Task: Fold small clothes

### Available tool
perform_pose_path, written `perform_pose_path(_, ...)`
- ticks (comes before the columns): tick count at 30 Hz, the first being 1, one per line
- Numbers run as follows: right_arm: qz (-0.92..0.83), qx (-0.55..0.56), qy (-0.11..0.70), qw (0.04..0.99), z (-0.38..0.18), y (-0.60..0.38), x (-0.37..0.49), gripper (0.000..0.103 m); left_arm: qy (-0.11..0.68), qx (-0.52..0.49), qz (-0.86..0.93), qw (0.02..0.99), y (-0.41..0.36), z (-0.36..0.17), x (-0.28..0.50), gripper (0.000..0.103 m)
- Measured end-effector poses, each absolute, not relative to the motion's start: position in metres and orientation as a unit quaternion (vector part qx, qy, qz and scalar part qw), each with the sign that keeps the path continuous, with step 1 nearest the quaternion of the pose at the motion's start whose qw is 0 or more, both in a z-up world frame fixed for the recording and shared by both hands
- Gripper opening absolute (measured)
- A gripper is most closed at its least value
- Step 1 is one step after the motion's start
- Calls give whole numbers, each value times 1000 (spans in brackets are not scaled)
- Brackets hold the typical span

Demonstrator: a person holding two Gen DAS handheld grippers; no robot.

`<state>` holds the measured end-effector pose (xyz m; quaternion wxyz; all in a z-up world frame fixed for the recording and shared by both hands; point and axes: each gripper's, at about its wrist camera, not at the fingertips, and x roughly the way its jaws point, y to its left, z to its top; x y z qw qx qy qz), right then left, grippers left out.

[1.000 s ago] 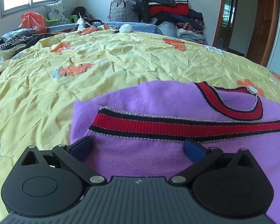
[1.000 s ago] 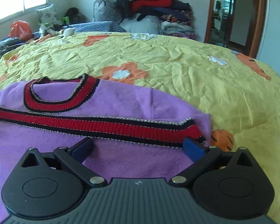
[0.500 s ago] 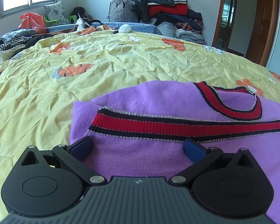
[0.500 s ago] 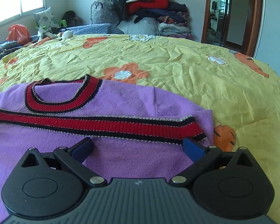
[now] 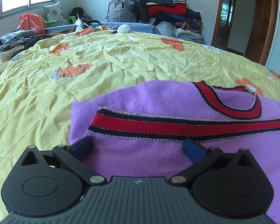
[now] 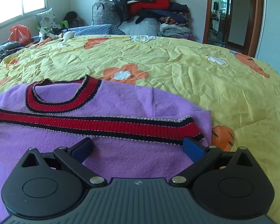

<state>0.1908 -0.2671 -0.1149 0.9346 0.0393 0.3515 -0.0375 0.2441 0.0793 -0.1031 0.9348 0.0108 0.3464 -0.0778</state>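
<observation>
Fingers of both grippers, left (image 5: 138, 147) and right (image 6: 138, 146), gape wide, empty, over the sweater (image 5: 158, 155) near the bed's (image 5: 121, 65) near edge; pinch both layers evenly at each side

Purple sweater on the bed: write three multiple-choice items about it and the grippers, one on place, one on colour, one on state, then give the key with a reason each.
1. Where does the purple sweater lie?
A. on the yellow flowered bedspread
B. on the clothes pile by the wall
C. on the floor by the door

2. What colour is the broad band across the sweater?
A. green
B. red with dark edges
C. white

3. How do the left gripper and right gripper stand?
A. both shut on the sweater
B. one open, one shut
C. both open over the sweater

Key: 1 A, bedspread shows all around it. 2 B, red ribbing between dark stripes. 3 C, each gripper's blue pads stand wide apart with knit between them.
</observation>
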Motion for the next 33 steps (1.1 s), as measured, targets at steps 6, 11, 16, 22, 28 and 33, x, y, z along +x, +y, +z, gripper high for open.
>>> perform_pose_path(6,-38,18,339,940,-95,-216,157,103,308,49,-96,945,111,-79,241,103)
perform_pose_path(11,44,51,306,950,-77,-144,114,103,337,54,-105,934,166,-69,274,103)
perform_pose_path(16,89,17,300,950,-75,-68,94,103,366,53,-139,919,176,-75,292,103)
perform_pose_path(22,102,-56,287,951,-85,-16,77,103,377,88,-160,908,141,-92,294,103)
perform_pose_path(28,111,-28,308,944,-87,-13,75,103,397,65,-148,904,125,-93,303,103)
perform_pose_path(33,113,-13,322,940,-89,-11,76,103,406,48,-149,900,121,-96,304,103)
